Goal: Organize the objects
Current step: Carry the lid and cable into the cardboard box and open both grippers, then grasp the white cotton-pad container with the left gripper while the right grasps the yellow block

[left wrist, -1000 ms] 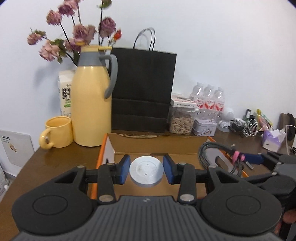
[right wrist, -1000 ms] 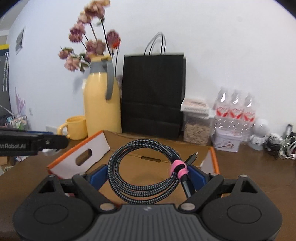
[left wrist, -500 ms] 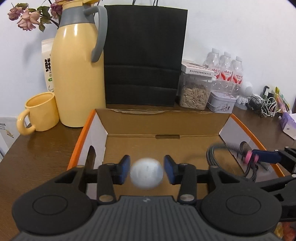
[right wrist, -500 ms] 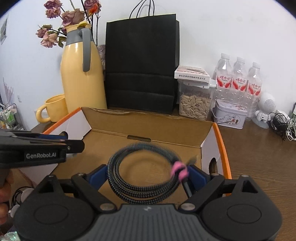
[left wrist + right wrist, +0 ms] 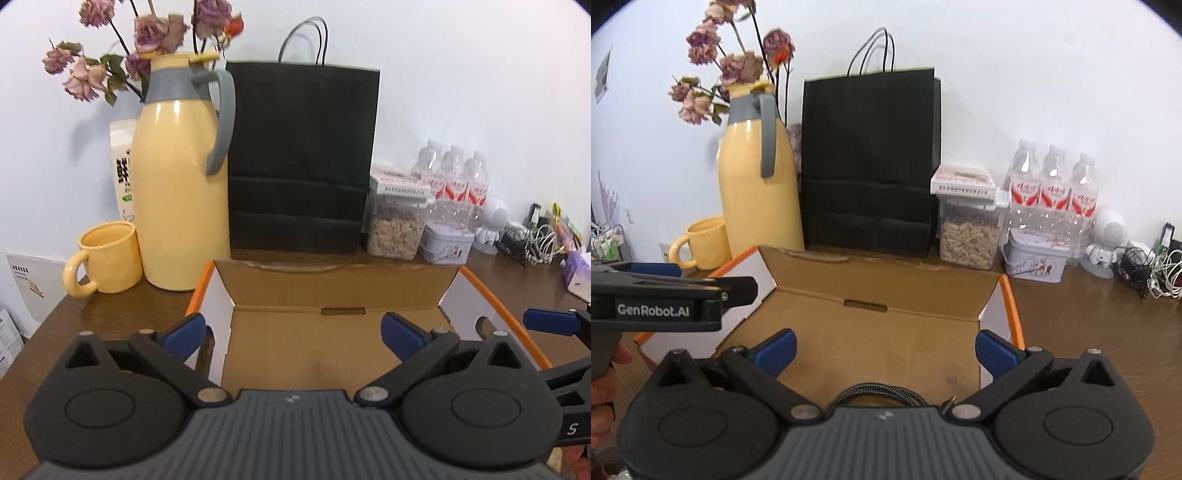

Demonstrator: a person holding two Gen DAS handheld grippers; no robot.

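Observation:
An open cardboard box point(image 5: 332, 284) with orange edges lies on the brown table, right in front of both grippers. My left gripper point(image 5: 291, 332) hangs over the box's near left part. Its jaws are opening wide and nothing is between them. The white disc is out of view. My right gripper point(image 5: 886, 349) hangs over the same box point(image 5: 879, 280), jaws also opening wide, with nothing between the pads. The coiled braided cable point(image 5: 875, 391) lies on the box floor below it, mostly hidden behind the gripper body.
Behind the box stand a yellow jug point(image 5: 177, 199) holding dried flowers, a yellow mug point(image 5: 107, 258), a black paper bag point(image 5: 303, 158), a jar of seeds point(image 5: 395, 236), a tin point(image 5: 447, 247) and water bottles point(image 5: 1052, 184). Tangled cords point(image 5: 1145, 266) lie at the far right.
The left jaws spread and let go of the white disc, which dropped from sight. The right jaws let go of the cable coil, which now lies in the box.

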